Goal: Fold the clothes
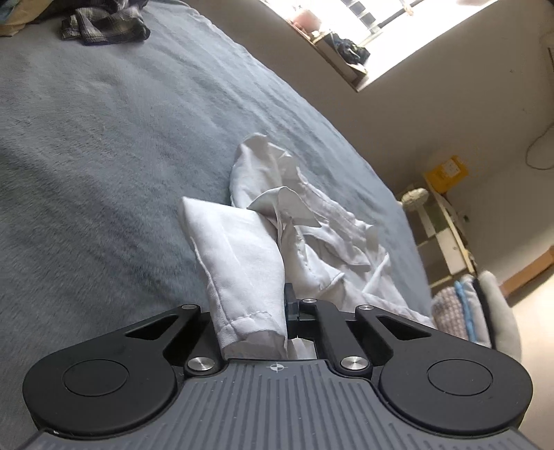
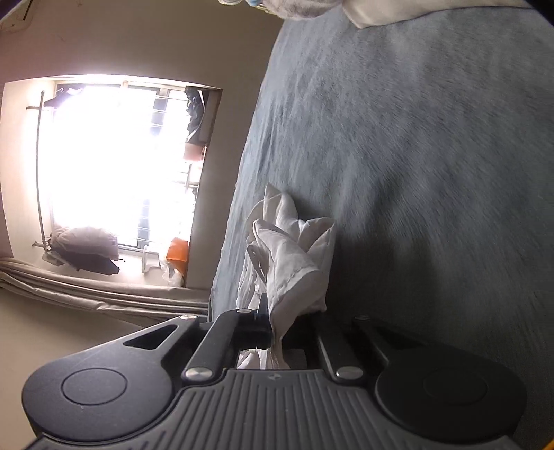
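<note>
1. While both tools grip cloth, the white shirt point(image 1: 277, 225) lies crumpled on the grey-blue bed point(image 1: 104, 138), near its right edge in the left wrist view.
2. Left hand-held gripper point(image 1: 291, 311): jaws together, clamped on a hemmed part of the shirt, which drapes over its left linkage.
3. Right hand-held gripper point(image 2: 273, 329): jaws together, clamped on another bunch of the same white shirt point(image 2: 291, 249); bed point(image 2: 415, 138) fills the right of that view.
4. Step in hand, my read: lift and spread the shirt flat before any fold.
5. Doing it well: raise both grips evenly, draw them apart until the cloth hangs taut, then lay it on the open bed area far left, away from the edge.
6. Keep grips firm; thin fabric could slip out, and which part each pinch holds I cannot tell.
7. Around: dark plaid garment point(image 1: 104, 27) heaped at the far left corner, well apart from the shirt.
8. Bright window point(image 2: 114, 166) washes out detail; yellow box point(image 1: 446, 173) and shelf sit beyond the bed edge.
9. In the way: nothing on the bed near the shirt; main risk is cloth sliding off the edge.
</note>
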### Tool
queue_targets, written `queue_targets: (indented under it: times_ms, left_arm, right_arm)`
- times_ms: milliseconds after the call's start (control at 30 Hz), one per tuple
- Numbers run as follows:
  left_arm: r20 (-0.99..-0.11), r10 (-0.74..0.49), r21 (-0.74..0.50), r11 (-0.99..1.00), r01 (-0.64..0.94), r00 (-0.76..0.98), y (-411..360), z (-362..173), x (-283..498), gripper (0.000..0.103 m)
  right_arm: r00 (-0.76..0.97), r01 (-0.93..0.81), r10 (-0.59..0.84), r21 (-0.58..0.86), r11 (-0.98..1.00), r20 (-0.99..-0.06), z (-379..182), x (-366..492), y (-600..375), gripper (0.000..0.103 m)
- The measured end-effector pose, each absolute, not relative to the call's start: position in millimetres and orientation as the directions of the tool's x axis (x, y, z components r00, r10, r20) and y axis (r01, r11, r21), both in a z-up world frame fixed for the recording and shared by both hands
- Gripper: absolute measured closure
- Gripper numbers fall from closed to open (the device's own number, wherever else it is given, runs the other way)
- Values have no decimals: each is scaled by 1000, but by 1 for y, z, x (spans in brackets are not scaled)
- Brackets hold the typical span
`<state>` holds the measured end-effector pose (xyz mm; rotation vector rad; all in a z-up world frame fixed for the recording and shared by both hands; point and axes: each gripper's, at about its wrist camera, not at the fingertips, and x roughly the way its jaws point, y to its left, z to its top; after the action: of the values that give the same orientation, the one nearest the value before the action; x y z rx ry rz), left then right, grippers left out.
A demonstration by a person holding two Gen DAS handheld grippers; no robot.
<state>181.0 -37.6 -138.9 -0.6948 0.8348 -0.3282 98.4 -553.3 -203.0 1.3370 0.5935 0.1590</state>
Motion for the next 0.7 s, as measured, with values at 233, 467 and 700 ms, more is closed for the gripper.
queue_targets:
  times_ms: [233,467,700]
  left_arm:
    - [-630,-548,-656,755,1,551,-18,-130,126,102]
    - [-731,-553,-610,792,-20,399,-2,-147,71,99]
    - [-759,-534,-588,808,-41,372,9,-154,70,78]
  right_arm:
    - [817,287,460,937,200,-348,-195,25,-551,99]
    - [760,398,475,896,198,-443,-204,-49,-539,98]
    - [686,478,478,835,272,-548,-203,-59,-554,56]
